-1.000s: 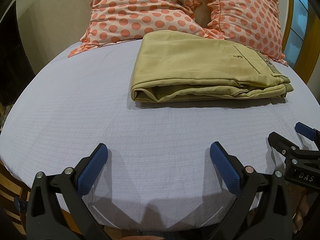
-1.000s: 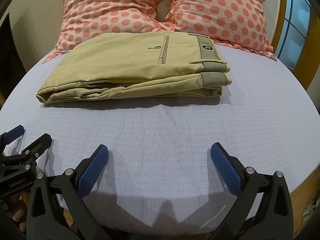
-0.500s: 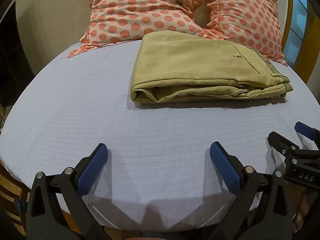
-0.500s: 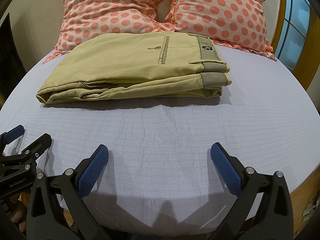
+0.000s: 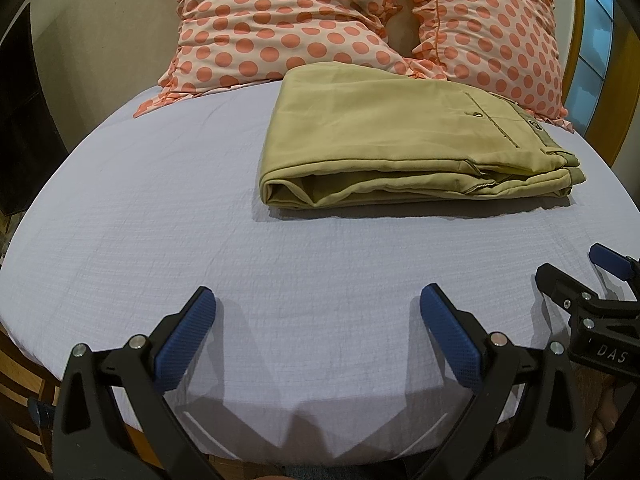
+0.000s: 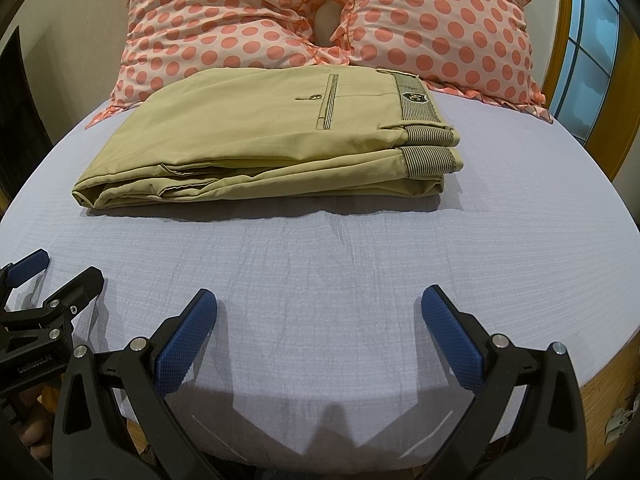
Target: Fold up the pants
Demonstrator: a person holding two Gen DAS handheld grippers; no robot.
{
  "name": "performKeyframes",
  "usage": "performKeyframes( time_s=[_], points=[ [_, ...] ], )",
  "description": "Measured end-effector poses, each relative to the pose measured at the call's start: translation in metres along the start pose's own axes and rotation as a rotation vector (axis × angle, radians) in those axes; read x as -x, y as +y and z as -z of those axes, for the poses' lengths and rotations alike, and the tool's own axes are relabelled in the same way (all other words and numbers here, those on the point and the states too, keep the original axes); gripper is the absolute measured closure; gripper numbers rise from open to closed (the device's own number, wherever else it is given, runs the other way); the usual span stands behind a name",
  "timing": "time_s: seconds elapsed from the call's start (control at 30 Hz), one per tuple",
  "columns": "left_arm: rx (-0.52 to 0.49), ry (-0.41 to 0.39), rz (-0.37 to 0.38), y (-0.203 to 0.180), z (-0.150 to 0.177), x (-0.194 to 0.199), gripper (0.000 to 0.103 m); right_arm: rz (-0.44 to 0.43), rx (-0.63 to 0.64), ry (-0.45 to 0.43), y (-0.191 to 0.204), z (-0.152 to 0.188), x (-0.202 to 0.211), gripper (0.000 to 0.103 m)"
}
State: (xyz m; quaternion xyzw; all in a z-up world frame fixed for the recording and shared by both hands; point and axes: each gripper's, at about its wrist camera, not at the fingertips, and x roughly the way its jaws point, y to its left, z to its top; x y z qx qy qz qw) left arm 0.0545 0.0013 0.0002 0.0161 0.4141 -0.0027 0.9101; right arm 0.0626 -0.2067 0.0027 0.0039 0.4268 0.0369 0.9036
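Observation:
The khaki pants (image 5: 400, 140) lie folded in a flat rectangular stack on the lavender bed sheet (image 5: 160, 220), in front of the pillows. In the right wrist view the pants (image 6: 260, 140) show a back pocket and striped waistband at their right end. My left gripper (image 5: 318, 320) is open and empty, low over the sheet near the bed's front edge, well short of the pants. My right gripper (image 6: 320, 320) is open and empty, likewise near the front edge. Each gripper shows at the side of the other's view: the right gripper (image 5: 576, 272), the left gripper (image 6: 56, 276).
Two pink pillows with orange dots (image 6: 224, 20) (image 6: 440, 20) lean at the head of the bed behind the pants. A window with a wooden frame (image 6: 588, 60) is at the right. The bed's wooden edge (image 6: 608, 392) shows at the lower right.

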Motion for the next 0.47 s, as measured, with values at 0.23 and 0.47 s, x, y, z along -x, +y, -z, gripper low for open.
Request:
performKeyframes(
  time_s=[0.23,0.47],
  points=[
    [-0.002,-0.001,0.001,-0.0008,0.0006,0.0008,0.002,0.000,0.000,0.000,0.0000,0.0001,-0.0002,0.001],
    [-0.005,0.002,0.004,0.0002,0.0000,0.0001,0.002,0.001,-0.001,-0.002,0.0000,0.0000,-0.0004,0.001]
  ],
)
